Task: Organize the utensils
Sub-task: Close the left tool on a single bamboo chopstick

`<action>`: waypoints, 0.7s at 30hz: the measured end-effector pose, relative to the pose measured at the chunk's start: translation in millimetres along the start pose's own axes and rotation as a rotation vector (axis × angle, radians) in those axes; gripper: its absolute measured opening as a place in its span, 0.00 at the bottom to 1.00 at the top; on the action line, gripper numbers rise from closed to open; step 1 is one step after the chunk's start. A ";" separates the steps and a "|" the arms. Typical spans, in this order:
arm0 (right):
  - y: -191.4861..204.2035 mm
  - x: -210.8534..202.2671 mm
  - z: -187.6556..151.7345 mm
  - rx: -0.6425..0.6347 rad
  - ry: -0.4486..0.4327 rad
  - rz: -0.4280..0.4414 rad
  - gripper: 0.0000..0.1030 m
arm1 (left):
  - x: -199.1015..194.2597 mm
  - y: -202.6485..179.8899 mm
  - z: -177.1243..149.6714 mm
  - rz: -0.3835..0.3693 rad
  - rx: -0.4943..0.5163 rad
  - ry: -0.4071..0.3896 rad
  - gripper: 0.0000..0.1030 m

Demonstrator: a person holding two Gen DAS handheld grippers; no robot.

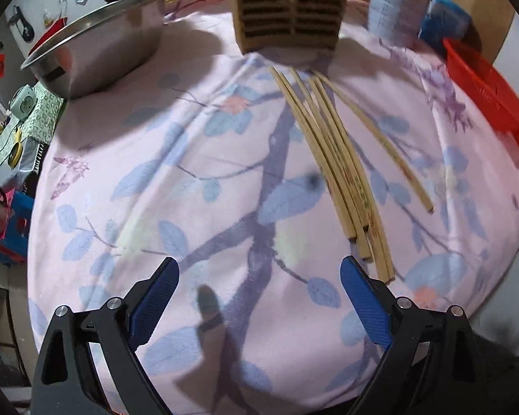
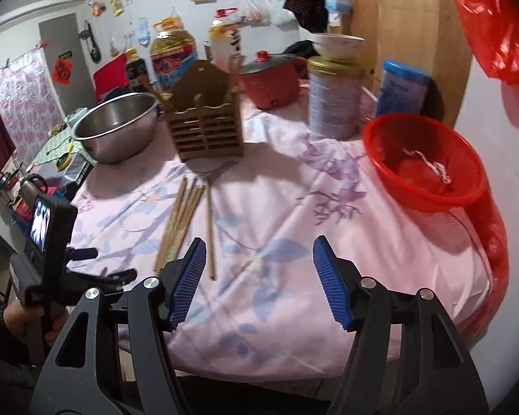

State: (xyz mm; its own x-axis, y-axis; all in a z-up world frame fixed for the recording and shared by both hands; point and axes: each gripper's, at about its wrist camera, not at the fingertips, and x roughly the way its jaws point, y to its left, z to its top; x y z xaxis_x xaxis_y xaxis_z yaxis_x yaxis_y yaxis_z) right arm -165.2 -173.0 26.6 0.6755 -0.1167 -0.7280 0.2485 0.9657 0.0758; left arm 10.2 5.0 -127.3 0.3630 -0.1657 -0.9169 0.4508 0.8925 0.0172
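Several bamboo chopsticks point(image 1: 339, 169) lie in a loose bundle on the pink floral cloth, with one chopstick point(image 1: 380, 141) apart to the right. A brown slatted utensil holder point(image 1: 289, 7) stands behind them. My left gripper point(image 1: 259, 273) is open and empty, low over the cloth, its right finger beside the near chopstick ends. In the right wrist view the chopsticks point(image 2: 180, 218) lie in front of the holder point(image 2: 206, 121), which has a few utensils in it. My right gripper point(image 2: 256, 259) is open and empty, to the right of the chopsticks' near ends. The left gripper's body point(image 2: 48, 263) shows at left.
A steel bowl point(image 2: 116, 128) stands left of the holder. A red basket point(image 2: 425, 162) sits at the right table edge. A tin point(image 2: 334, 100), a blue canister point(image 2: 401, 86), a red pot point(image 2: 270, 83) and oil bottles point(image 2: 171, 58) stand at the back.
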 end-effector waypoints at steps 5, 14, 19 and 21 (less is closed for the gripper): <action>-17.2 -3.0 -6.2 0.004 0.016 -0.035 0.62 | 11.3 -6.4 -0.3 -0.002 -0.011 -0.009 0.90; -31.0 -12.7 -12.6 -0.020 0.015 -0.093 0.62 | 18.4 -13.2 15.3 0.011 -0.035 -0.073 0.90; -33.4 -15.4 -11.5 -0.027 0.005 -0.098 0.62 | 9.6 -11.2 17.9 -0.012 -0.032 -0.143 0.07; -31.5 -14.7 -11.2 -0.037 0.009 -0.088 0.62 | 8.5 -8.6 17.6 -0.051 -0.042 -0.140 0.05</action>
State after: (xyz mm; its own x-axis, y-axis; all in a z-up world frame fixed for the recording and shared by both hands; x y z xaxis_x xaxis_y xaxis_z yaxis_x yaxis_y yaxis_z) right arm -190.8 -199.2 27.3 0.6460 -0.1993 -0.7369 0.2803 0.9598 -0.0139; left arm 23.8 -11.5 -128.2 0.4515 -0.2656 -0.8518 0.4379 0.8977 -0.0478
